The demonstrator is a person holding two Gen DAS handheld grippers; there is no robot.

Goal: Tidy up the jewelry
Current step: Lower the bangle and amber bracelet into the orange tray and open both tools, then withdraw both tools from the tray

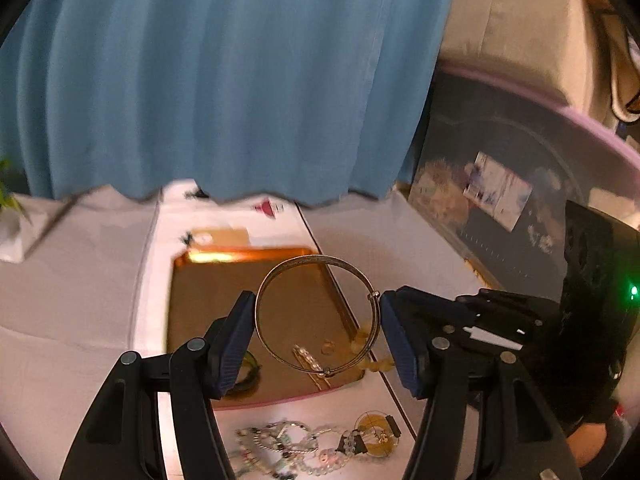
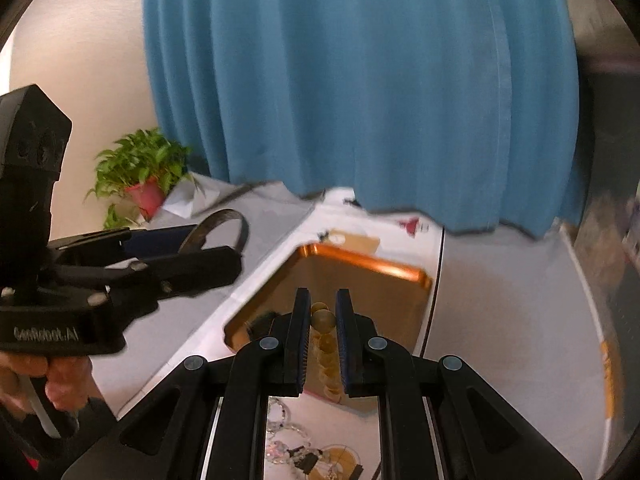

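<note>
Gripping a bangle [image 1: 316,314], left tongs [image 1: 318,320]; right tongs [image 2: 323,334] clamp beads [image 2: 325,344].

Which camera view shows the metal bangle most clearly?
The left wrist view: the whole ring of the metal bangle shows between the left gripper pads, over the copper tray. The right wrist view shows only part of it, edge-on and blurred.

Both wrist views: tray [image 1: 208,258] shared
</note>
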